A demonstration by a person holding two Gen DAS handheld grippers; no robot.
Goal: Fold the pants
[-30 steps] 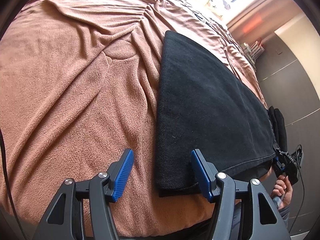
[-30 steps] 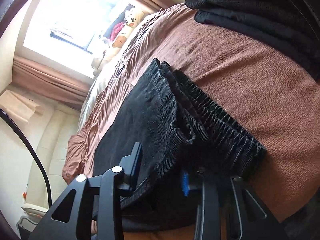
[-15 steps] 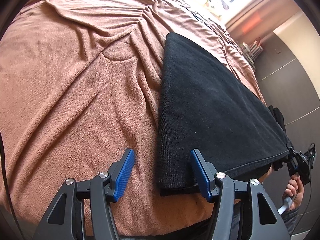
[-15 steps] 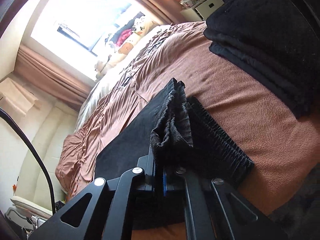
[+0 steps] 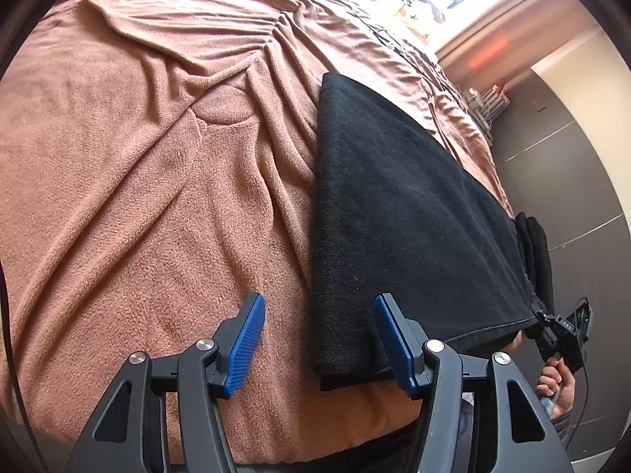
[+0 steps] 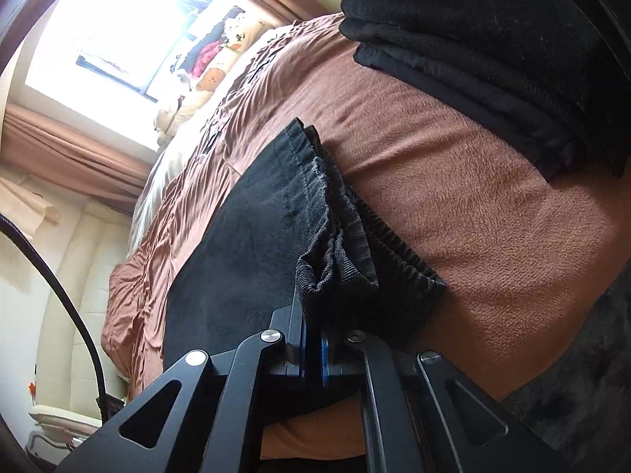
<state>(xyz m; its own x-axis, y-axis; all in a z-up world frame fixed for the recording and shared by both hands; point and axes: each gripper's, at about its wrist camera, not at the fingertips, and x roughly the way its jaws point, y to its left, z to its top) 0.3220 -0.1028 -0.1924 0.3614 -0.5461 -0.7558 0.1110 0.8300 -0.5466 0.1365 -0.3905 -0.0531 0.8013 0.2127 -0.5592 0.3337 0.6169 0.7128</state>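
Note:
Black pants (image 5: 402, 213) lie flat and long on a brown blanket (image 5: 150, 181). Their leg end is nearest my left gripper (image 5: 321, 341), which is open; the hem corner reaches in between its blue pads (image 5: 246, 341) without being pressed. At the far right of the left wrist view, a hand holds my right gripper (image 5: 562, 329) at the waist end. In the right wrist view, my right gripper (image 6: 311, 341) is shut on the gathered elastic waistband (image 6: 339, 252), which is raised a little off the blanket (image 6: 473, 205).
A stack of folded dark clothes (image 6: 493, 51) sits on the bed just beyond the waistband. Plush toys (image 6: 213, 75) lie by the bright window at the bed's far end. Dark cabinet panels (image 5: 572, 181) stand beside the bed. The bed's front edge runs under both grippers.
My right gripper went from open around the waistband to shut on it, then lifted and drew it back, so the band now stands bunched up. The left gripper stayed put.

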